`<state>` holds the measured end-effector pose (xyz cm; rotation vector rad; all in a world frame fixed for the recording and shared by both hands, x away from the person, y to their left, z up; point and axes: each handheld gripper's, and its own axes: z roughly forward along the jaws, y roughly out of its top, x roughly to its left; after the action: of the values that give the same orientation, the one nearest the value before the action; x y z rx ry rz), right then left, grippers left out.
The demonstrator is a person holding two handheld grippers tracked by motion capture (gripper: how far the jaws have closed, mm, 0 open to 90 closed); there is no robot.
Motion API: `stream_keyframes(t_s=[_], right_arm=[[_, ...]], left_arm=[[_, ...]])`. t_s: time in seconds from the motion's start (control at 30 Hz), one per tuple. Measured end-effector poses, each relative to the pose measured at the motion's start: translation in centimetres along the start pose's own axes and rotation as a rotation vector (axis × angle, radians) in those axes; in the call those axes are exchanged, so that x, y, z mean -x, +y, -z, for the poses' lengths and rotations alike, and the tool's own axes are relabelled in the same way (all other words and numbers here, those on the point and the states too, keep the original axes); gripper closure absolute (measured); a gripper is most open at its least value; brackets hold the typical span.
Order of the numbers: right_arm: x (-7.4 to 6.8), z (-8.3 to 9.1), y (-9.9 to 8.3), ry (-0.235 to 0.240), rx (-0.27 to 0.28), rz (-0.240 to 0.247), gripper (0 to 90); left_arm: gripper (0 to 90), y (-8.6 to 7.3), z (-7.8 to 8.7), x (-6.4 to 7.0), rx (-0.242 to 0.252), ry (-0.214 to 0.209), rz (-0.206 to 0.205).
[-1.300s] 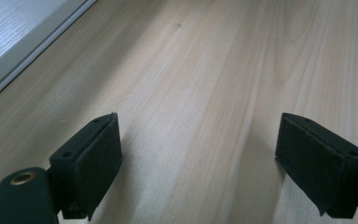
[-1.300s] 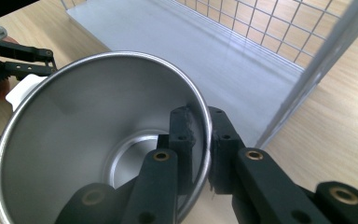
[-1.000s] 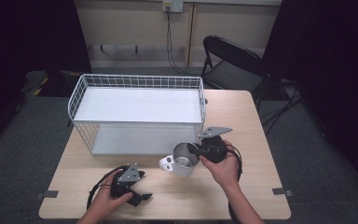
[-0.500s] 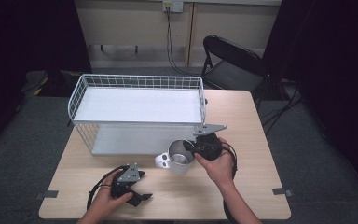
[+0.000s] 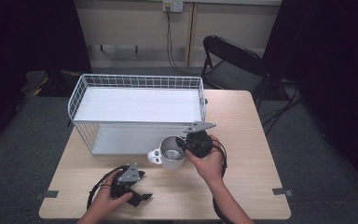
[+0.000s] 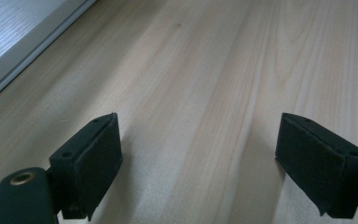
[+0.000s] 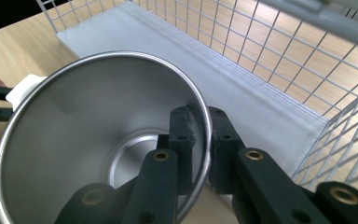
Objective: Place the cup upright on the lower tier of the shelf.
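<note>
Two tongs are in use. Right tongs pinch the mug wall at its rim, beside the wire basket for loading. Left tongs rest open near the table front edge.

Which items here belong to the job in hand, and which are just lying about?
In use:
- mug, its rim clamped by the right gripper
- wire rack, right beside the mug

Idle or background:
- left gripper, open, on the table
- folding chair
</note>
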<state>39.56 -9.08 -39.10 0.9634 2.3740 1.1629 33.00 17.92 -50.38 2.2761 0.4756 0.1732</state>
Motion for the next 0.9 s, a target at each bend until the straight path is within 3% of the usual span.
stream_keyframes(t_s=[0.47,0.77,0.9], right_arm=[[-0.8,-2.1,0.1,-0.049,0.013,-0.01,82.3],[-1.3,-3.3,0.6,-0.056,0.013,0.005,82.3],[-1.3,-4.3,0.3,-0.062,0.02,-0.013,82.3]], left_arm=[[13.7,0.0,0.0,0.0,0.001,0.0,0.001],[13.7,0.0,0.0,0.0,0.001,0.0,0.001],[13.7,0.0,0.0,0.0,-0.003,0.001,-0.004]])
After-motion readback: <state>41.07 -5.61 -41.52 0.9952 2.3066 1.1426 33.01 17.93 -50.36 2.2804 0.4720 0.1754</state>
